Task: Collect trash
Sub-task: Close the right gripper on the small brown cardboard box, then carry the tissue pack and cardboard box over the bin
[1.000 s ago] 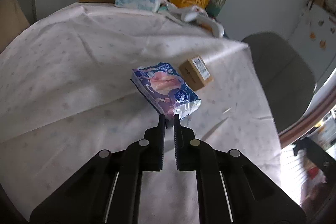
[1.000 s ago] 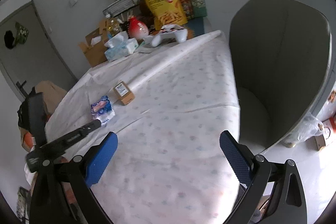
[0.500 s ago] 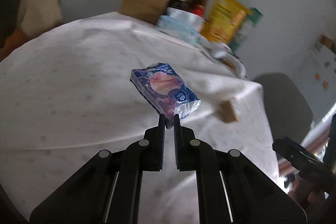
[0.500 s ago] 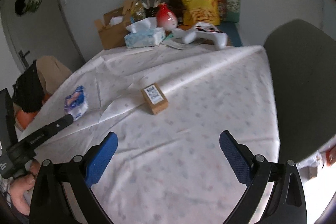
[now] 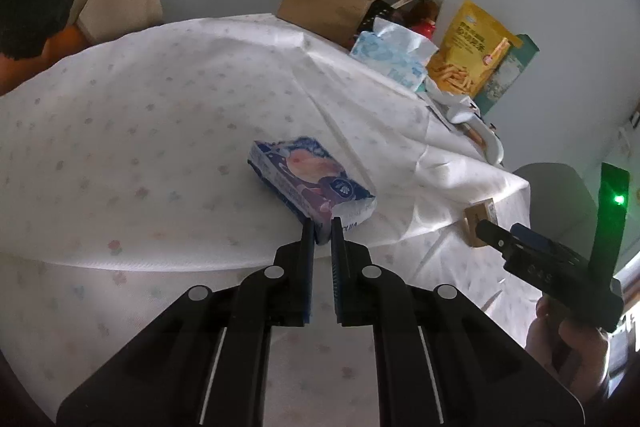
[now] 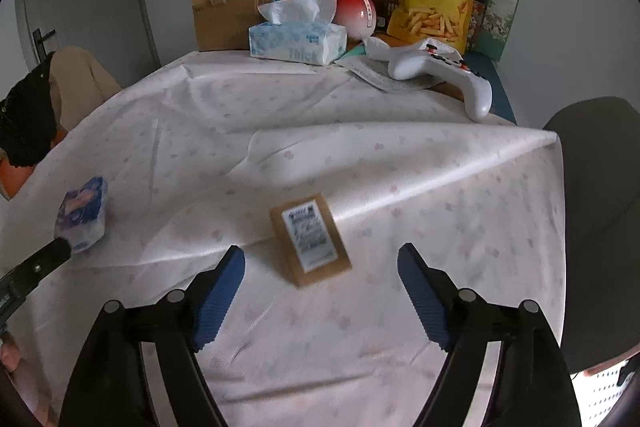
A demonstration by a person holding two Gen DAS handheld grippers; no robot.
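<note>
So the left gripper [image 5: 322, 227] swung the blue snack packet [image 5: 310, 183] off to about 9 o'clock, away from the small cardboard box [image 6: 310, 239]. Right gripper [image 6: 322, 263] closed in on that box, which now sits right ahead at 12 o'clock.

Dim daylight, sunlit patch on tablecloth [image 5: 448, 187] (right side), fisheye-dark corners, slight blur

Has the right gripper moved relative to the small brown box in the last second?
Yes. The right gripper has closed in on the small brown box, which now sits just ahead between its open fingers; the tablecloth looks unchanged.
</note>
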